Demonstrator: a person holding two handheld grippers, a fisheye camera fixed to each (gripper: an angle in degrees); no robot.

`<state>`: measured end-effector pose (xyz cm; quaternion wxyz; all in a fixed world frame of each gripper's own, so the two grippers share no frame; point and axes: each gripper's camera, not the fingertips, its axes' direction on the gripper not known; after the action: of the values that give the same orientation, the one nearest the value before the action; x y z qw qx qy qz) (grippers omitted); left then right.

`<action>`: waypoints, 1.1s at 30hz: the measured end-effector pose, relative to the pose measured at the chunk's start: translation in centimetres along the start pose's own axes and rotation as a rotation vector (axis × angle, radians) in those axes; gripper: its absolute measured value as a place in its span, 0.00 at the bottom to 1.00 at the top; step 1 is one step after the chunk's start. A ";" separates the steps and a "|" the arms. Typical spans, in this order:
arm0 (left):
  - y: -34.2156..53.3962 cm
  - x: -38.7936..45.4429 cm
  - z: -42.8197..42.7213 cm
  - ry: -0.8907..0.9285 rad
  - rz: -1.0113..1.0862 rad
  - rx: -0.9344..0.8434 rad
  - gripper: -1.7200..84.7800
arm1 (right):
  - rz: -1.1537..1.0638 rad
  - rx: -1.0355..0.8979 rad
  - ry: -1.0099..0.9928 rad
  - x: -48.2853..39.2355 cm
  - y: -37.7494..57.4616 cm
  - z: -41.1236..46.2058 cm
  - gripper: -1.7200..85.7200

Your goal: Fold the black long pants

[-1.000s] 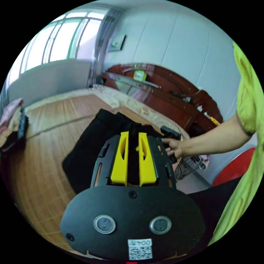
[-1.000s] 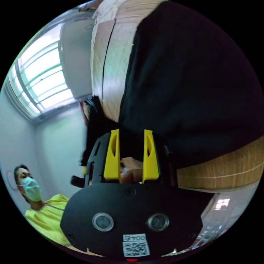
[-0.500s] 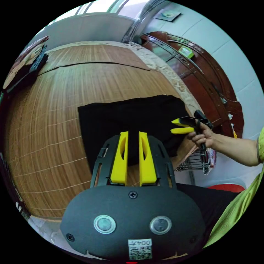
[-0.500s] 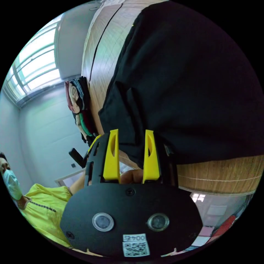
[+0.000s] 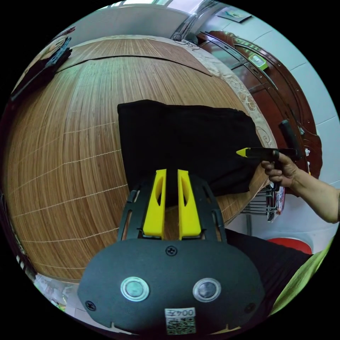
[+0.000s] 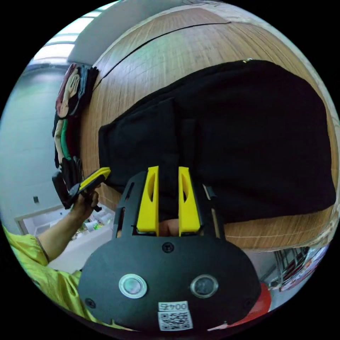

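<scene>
The black long pants (image 5: 184, 141), folded into a compact cloth rectangle, lie flat near the bed's (image 5: 63, 141) near edge, on its woven bamboo mat. Both grippers, left gripper (image 5: 171, 177) and right gripper (image 6: 168, 173), hover clear with fingers narrowly parted, pinching nothing, which suggests the fold is finished.

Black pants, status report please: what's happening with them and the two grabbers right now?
Both grippers off the cloth, fingers narrowly apart, holding nothing. Black pants folded flat on the bamboo mat. Nothing in the way.

Bed covered with a woven bamboo mat (image 5: 71, 141), in two pieces. On the mat, folded black long pants (image 5: 187, 141) near one edge; stack of folded clothes (image 6: 69, 120) at another edge, well apart.
</scene>
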<state>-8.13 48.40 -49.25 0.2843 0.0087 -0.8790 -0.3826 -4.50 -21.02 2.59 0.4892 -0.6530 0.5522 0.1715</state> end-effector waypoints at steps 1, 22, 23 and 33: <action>-0.1 -1.3 0.1 0.011 0.002 -0.005 0.06 | 0.049 -0.002 -0.021 0.7 -0.2 -0.1 0.10; -2.3 -20.6 -1.5 0.109 0.010 -0.084 0.04 | 0.205 0.054 -0.245 14.6 3.1 -4.4 0.17; -2.3 -21.2 -1.6 0.116 0.005 -0.082 0.04 | 0.195 0.004 -0.332 15.6 2.4 -3.4 0.18; -2.3 -28.7 -3.9 0.190 -0.050 -0.068 0.03 | 0.155 -0.081 -0.560 21.9 -1.1 -1.2 0.15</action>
<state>17.49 50.84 -62.82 0.3571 0.0571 -0.8340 -0.4167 3.37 -34.19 -13.07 0.5814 -0.5551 0.4367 0.4038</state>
